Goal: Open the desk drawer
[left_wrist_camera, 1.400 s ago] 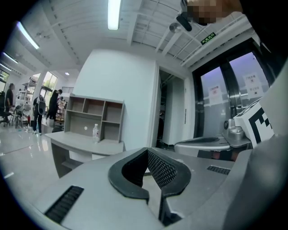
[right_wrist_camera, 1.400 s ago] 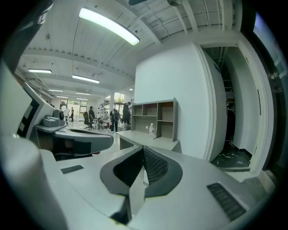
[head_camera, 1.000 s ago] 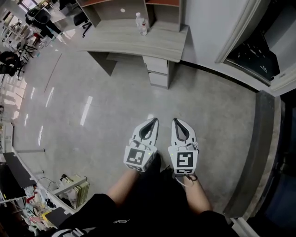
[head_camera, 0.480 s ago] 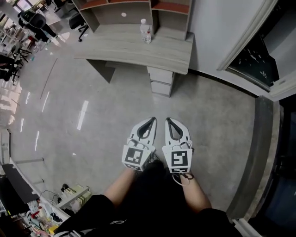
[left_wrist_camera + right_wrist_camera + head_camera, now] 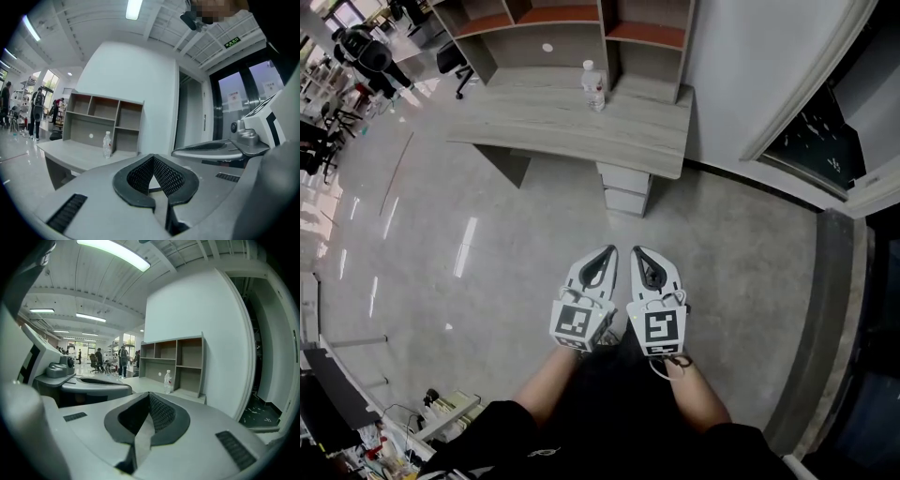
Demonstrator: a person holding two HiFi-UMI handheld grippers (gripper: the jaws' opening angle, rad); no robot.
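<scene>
A light wood desk stands against the white wall, with a closed drawer stack under its right end. My left gripper and right gripper are held side by side over the floor, well short of the desk, both shut with nothing between the jaws. Both point toward the drawers. In the left gripper view the desk lies ahead at left, and the left gripper is shut. The right gripper view shows the desk ahead and the right gripper shut.
A water bottle stands on the desk below an open shelf unit. A doorway with a dark threshold is to the right. People and chairs are far off at the upper left. Clutter lies at the lower left.
The desk and its drawers have come closer and lower in the head view as both grippers moved forward toward them together. Both stayed shut.
</scene>
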